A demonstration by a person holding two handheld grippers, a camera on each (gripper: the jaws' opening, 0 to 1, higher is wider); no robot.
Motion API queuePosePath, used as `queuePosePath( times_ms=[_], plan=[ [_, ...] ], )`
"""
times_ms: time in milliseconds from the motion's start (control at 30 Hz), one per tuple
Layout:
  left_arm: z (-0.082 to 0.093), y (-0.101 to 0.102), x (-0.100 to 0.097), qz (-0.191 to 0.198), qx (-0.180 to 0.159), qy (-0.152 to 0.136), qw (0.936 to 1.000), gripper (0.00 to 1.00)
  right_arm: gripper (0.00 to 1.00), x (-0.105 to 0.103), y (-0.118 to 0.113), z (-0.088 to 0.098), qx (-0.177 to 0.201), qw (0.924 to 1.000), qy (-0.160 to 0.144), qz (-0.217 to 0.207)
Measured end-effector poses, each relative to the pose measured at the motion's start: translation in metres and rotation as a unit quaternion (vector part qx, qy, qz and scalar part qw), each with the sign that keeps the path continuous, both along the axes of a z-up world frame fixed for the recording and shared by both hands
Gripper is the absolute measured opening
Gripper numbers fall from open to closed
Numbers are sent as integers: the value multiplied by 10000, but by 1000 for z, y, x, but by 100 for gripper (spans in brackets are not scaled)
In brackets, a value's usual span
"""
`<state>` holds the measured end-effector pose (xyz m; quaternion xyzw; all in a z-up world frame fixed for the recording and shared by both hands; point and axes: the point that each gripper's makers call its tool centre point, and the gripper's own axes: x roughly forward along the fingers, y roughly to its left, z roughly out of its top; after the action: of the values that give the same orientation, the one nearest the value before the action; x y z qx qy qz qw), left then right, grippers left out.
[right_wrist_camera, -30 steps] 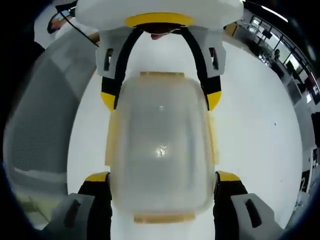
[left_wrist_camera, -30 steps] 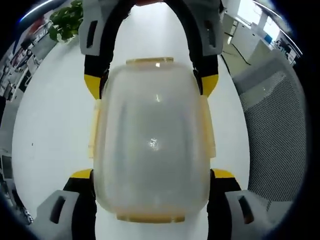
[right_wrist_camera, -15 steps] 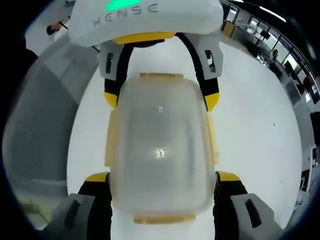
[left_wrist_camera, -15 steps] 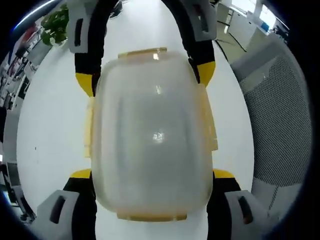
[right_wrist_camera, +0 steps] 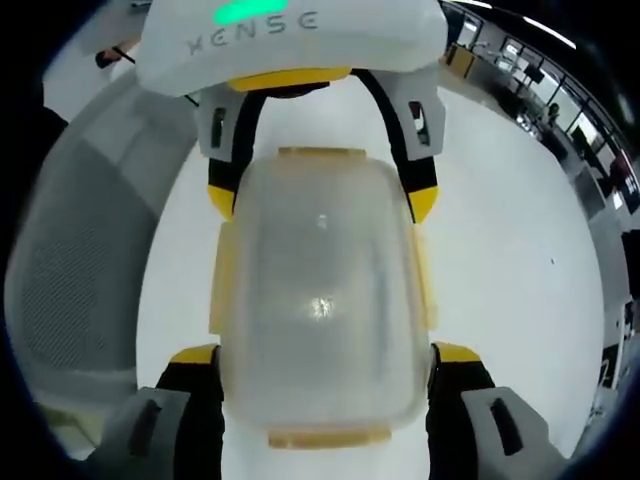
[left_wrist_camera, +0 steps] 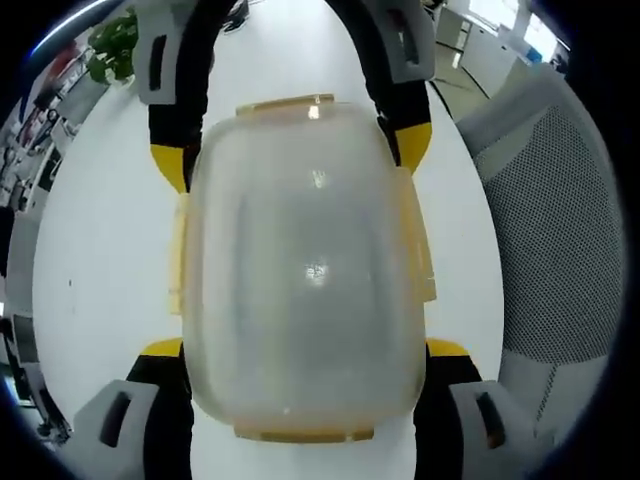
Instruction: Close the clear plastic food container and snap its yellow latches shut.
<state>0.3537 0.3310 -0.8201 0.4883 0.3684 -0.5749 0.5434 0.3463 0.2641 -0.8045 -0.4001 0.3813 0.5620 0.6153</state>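
We hold the lidded clear container [left_wrist_camera: 305,270] above the white tabletop [left_wrist_camera: 100,230] between both tongs: left tongs [left_wrist_camera: 305,350] and right tongs [right_wrist_camera: 320,355] each clamp opposite ends, yellow latches [right_wrist_camera: 222,280] lying along its sides.

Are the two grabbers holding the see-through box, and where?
Yes. Both the left gripper and the right gripper flank the clear container at opposite ends, jaws against its long sides by the yellow latches.
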Motion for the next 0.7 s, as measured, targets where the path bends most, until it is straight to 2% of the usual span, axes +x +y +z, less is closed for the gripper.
queuePosePath(
  times_ms=[700],
  plan=[
    [0,34,5,-206,-73,18,9998,93,85,3,35,-2,-49,9997,-8,-234]
  ],
)
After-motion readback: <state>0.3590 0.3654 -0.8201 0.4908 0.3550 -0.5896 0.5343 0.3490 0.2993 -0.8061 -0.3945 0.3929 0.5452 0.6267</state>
